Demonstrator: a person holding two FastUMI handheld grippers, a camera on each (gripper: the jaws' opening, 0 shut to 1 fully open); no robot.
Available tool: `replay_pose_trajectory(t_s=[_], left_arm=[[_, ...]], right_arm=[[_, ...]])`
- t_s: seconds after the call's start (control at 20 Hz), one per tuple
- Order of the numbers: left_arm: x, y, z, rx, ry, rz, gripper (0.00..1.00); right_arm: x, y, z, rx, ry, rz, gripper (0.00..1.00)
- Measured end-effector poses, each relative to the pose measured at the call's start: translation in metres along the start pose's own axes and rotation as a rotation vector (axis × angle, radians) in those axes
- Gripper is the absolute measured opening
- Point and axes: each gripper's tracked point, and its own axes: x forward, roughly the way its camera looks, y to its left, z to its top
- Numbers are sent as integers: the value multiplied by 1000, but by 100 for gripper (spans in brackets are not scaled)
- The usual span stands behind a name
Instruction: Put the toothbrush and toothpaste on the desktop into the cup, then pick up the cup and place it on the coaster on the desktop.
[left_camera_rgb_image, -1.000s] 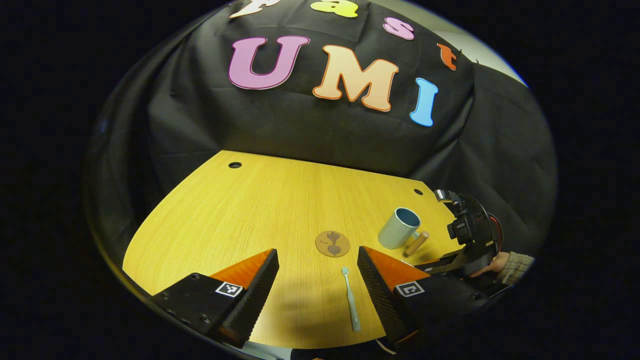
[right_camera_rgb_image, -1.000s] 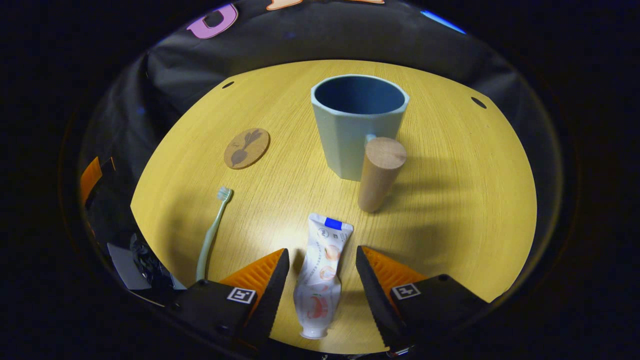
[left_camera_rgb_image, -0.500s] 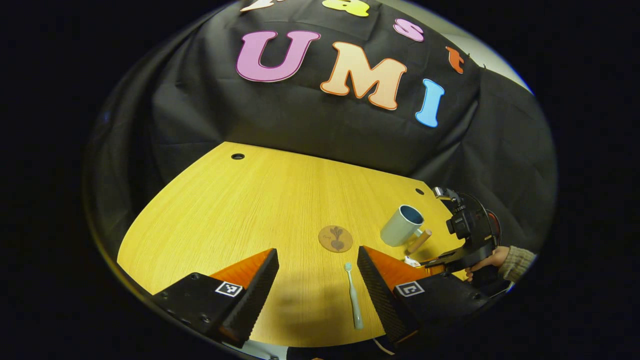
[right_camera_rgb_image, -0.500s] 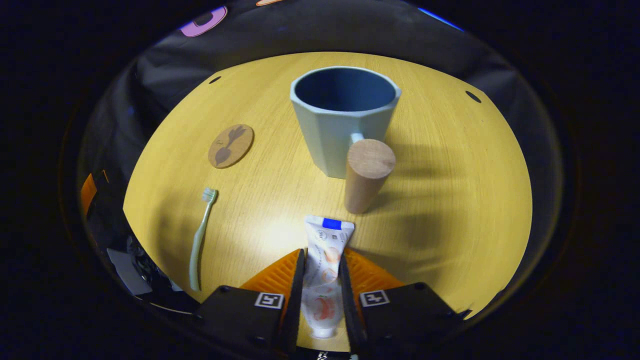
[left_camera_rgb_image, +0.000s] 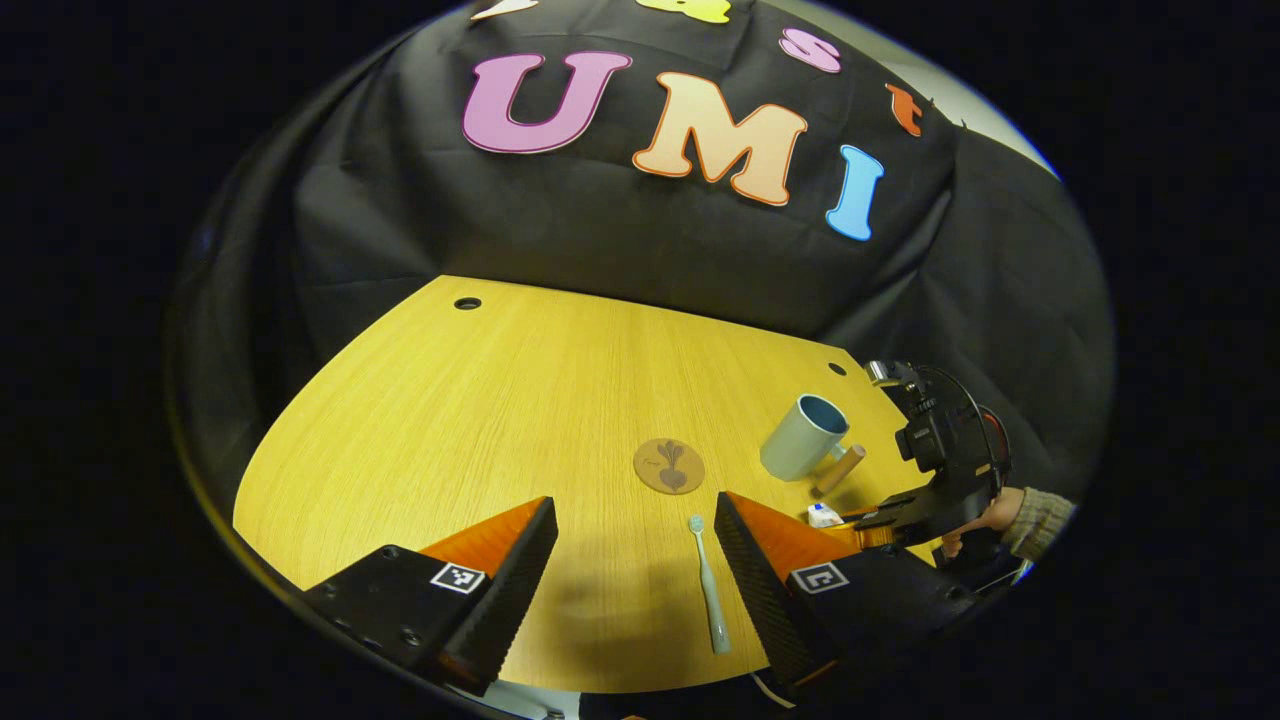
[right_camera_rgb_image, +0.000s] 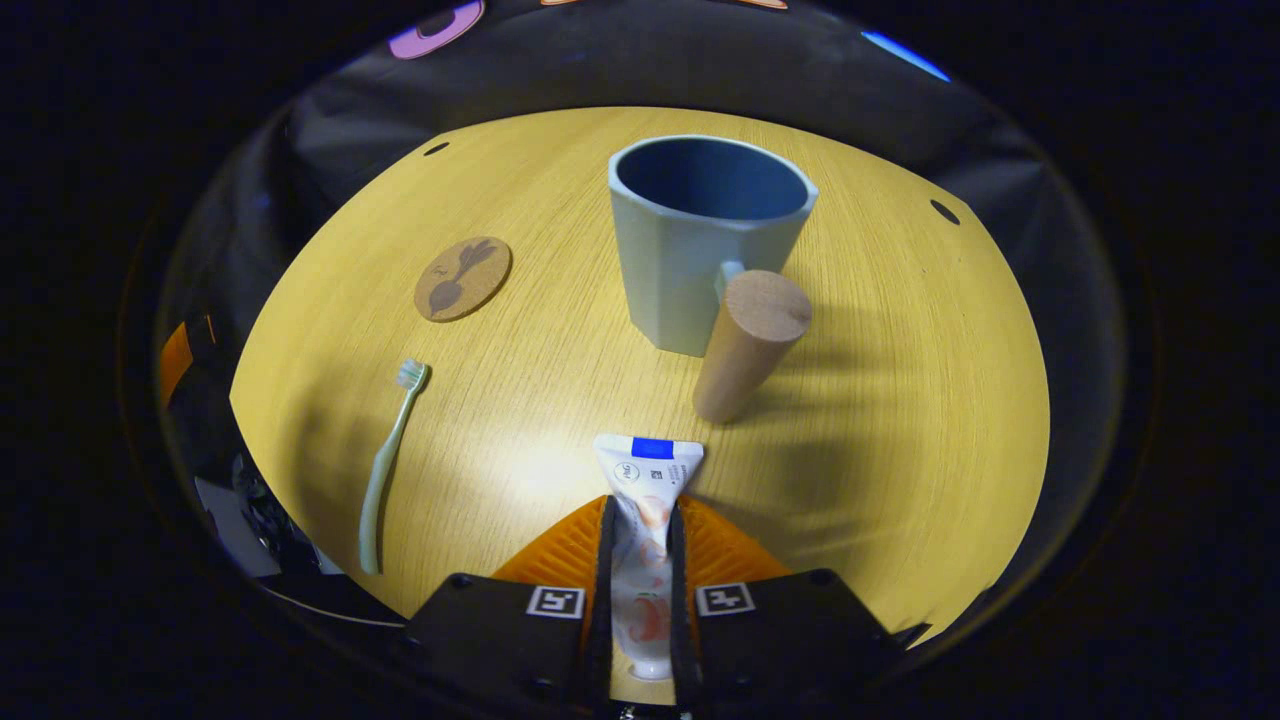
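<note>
Right tool (right_camera_rgb_image: 640, 560) now closed onto toothpaste (right_camera_rgb_image: 645, 500), left tool (left_camera_rgb_image: 635, 570) spread, toothbrush (left_camera_rgb_image: 708, 585) between its fingers

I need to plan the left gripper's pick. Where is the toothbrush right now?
In the left gripper view the toothbrush lies flat on the desk, between the open left gripper's fingers, nearer its right finger, bristles toward the coaster.

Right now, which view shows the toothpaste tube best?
The right gripper view: the white toothpaste tube runs up the middle, pinched between the right gripper's jaws, its flat crimped end with a blue band pointing at the pale blue cup. The left gripper view shows just a small white bit past that gripper's own finger.
</note>
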Motion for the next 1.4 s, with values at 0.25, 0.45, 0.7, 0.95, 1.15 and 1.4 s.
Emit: replay_pose_trajectory(t_s=[0.25, 0.45, 0.7, 0.95, 1.15, 1.4], left_arm=[[6, -15, -22, 38, 90, -24, 94], [13, -37, -42, 78, 197, -51, 94], [25, -56, -60, 76, 283, -53, 94], [34, -58, -82, 61, 367, -26, 96], [40, -50, -97, 53, 451, -12, 93], [47, -47, -109, 72, 565, 31, 92]], right_arm=[[0, 1, 1, -9, -28, 15, 11], [0, 0, 0, -22, -47, 19, 9], [-1, 2, 1, -28, -67, 31, 9], [-16, -8, 4, 7, -142, 39, 9], [-33, -12, 6, 43, -206, 100, 9], [-64, -44, -6, 114, -250, 114, 8]])
